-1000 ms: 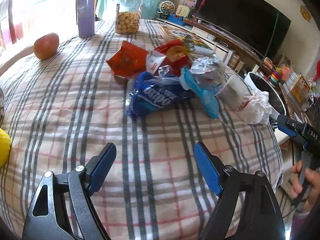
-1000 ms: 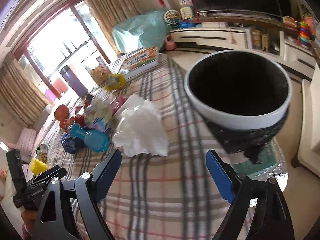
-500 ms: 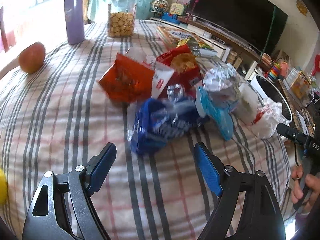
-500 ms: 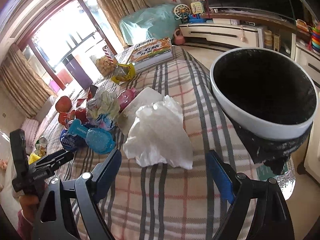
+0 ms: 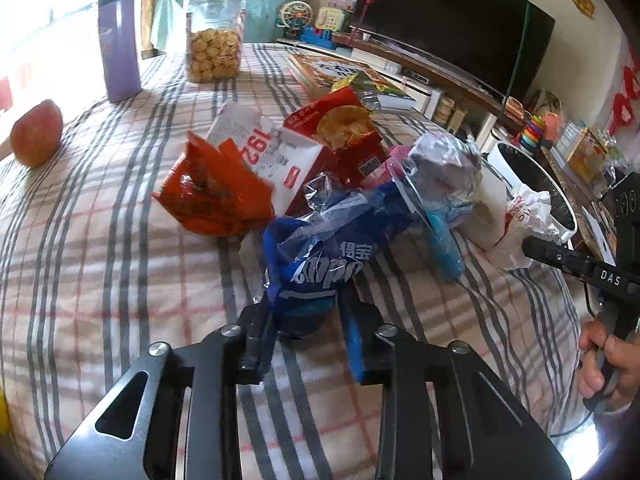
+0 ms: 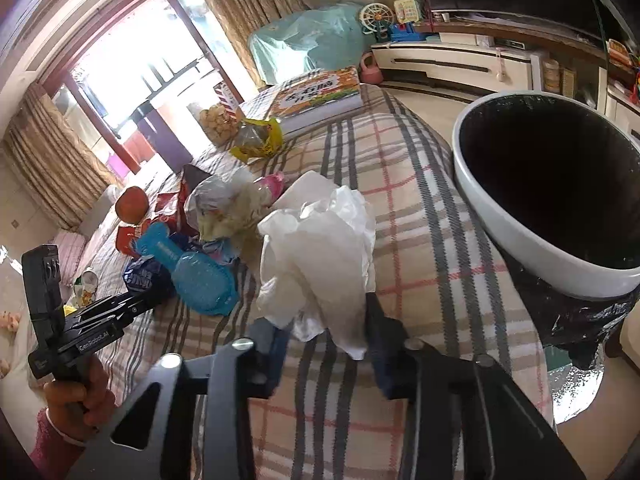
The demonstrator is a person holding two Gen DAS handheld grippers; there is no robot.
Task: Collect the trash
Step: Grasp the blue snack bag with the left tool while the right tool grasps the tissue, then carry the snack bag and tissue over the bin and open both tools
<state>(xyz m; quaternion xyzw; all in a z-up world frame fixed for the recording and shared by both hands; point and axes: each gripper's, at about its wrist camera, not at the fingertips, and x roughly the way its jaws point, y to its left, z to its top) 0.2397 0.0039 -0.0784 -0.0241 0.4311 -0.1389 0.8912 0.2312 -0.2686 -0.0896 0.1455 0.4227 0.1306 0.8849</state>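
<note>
Trash pile sits mid-table on plaid cloth (image 5: 120,240): blue wrapper (image 5: 320,264), orange snack bag (image 5: 212,200), red chip bag (image 5: 344,132), crumpled foil bag (image 5: 440,160), blue plastic piece (image 6: 200,276), white plastic bag (image 6: 320,248). Left gripper (image 5: 308,320) jaws clamped on near end of blue wrapper, pads pressing both sides. Right gripper (image 6: 326,340) jaws closed in around lower edge of white plastic bag, gripping it. White bin (image 6: 520,236) with black liner stands just off table edge, right of white bag. Apple (image 5: 36,132), purple bottle (image 5: 118,40), cookie jar (image 5: 214,36), book (image 6: 320,96) at far side.
</note>
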